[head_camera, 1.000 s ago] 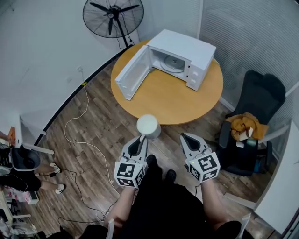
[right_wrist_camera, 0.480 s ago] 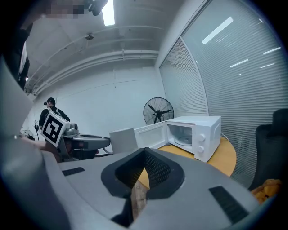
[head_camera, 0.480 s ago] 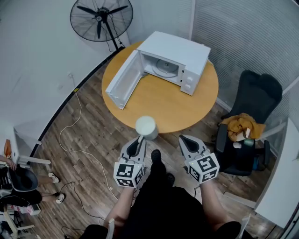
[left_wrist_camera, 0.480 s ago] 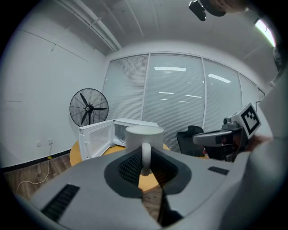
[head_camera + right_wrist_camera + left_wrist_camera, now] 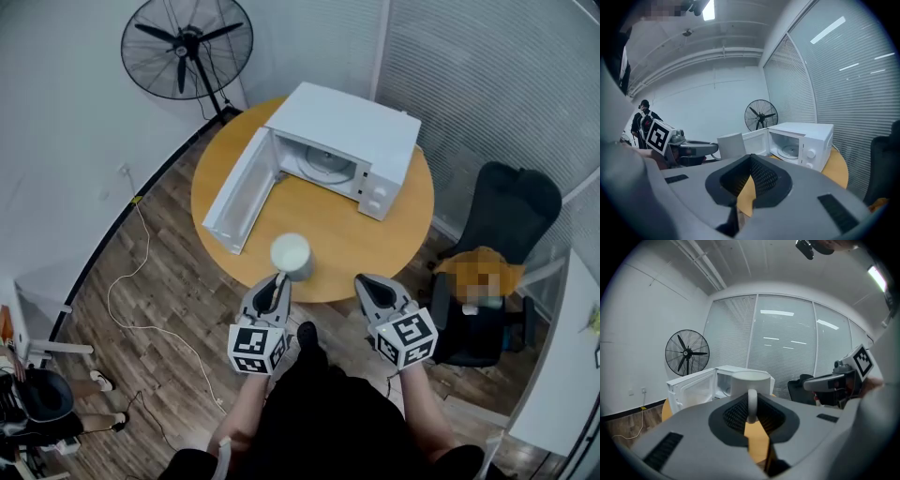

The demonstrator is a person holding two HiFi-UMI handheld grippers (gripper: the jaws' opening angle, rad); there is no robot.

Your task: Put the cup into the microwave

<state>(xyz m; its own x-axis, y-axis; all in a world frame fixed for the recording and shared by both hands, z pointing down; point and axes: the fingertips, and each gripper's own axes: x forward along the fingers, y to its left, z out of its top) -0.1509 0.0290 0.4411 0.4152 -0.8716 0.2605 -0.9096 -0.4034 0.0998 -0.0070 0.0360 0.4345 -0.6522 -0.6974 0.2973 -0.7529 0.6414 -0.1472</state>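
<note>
A white cup (image 5: 291, 254) hangs upright over the near edge of the round wooden table (image 5: 328, 225), with my left gripper (image 5: 278, 278) shut on its handle. In the left gripper view the cup (image 5: 750, 381) rises just beyond the jaws, which pinch its handle (image 5: 752, 405). The white microwave (image 5: 354, 141) stands at the table's far side, its door (image 5: 239, 192) swung wide open to the left and the glass turntable (image 5: 328, 165) showing inside. My right gripper (image 5: 365, 280) is held beside the left one, shut and empty, and faces the microwave (image 5: 804, 140).
A standing fan (image 5: 186, 49) is beyond the table at the far left. A black office chair (image 5: 502, 244) with an orange bundle stands to the right. A white cable (image 5: 141, 281) trails over the wooden floor at left. A person's feet (image 5: 98, 382) show at lower left.
Both grippers and the cup have come closer to the table; the cup now hangs over its near edge instead of short of it. The grip on the handle is unchanged.
</note>
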